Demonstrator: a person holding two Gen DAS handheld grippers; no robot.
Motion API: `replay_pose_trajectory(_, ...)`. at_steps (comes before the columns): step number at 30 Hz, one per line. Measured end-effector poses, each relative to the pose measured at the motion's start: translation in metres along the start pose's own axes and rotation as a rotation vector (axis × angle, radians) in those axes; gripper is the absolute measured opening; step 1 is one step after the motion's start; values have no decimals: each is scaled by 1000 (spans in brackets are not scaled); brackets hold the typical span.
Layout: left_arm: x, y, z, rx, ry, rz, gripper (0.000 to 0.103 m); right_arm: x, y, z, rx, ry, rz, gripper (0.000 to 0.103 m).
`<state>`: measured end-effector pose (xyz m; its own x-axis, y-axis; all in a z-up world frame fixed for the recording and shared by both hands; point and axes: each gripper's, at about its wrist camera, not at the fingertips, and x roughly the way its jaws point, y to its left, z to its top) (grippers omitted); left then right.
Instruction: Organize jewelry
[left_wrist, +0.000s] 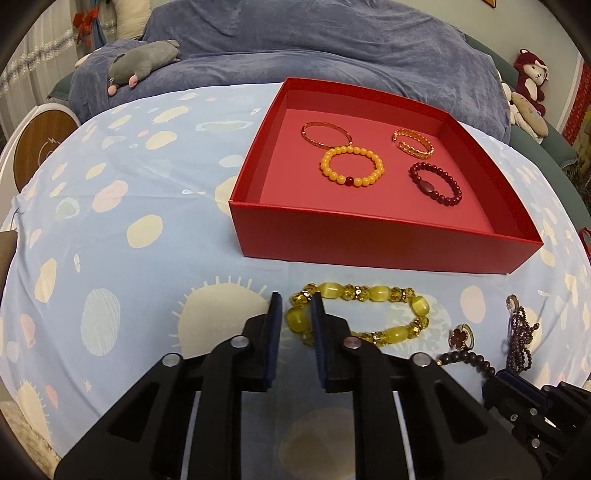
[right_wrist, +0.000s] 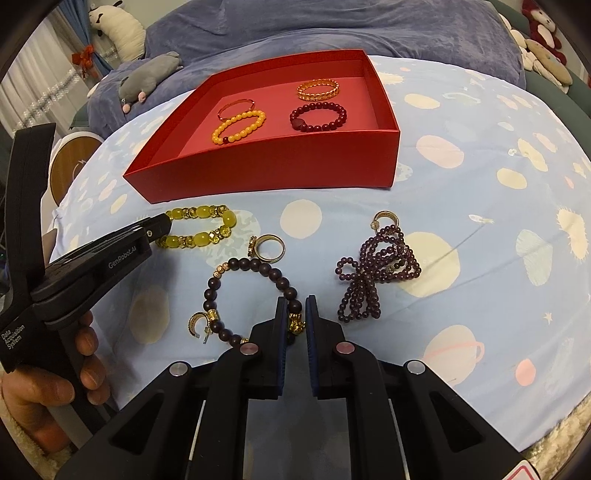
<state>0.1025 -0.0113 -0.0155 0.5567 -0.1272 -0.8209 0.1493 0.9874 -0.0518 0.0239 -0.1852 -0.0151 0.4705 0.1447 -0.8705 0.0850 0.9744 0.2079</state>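
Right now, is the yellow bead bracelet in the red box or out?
Out. The yellow bead bracelet lies on the tablecloth in front of the red box.

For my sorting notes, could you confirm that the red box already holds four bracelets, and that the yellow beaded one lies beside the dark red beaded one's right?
One detail is off. The red box does hold four bracelets, but the yellow beaded one lies to the left of the dark red beaded one, not to its right. The left wrist view shows this, and the right wrist view agrees.
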Motion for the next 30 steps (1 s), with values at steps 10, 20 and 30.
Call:
replay_pose_trajectory(10, -22, 4, -4, -24, 3, -63, 10, -23, 4, 4, -1, -33, 36, 9)
replay_pose_trajectory(20, -69, 0, 15, -30, -36, -139, 9, -66, 12, 23, 1, -111, 78, 9)
replay_pose_trajectory(30, -105, -18, 61, 11, -105, -218, 9, -92, 5, 66, 1, -202, 76, 9)
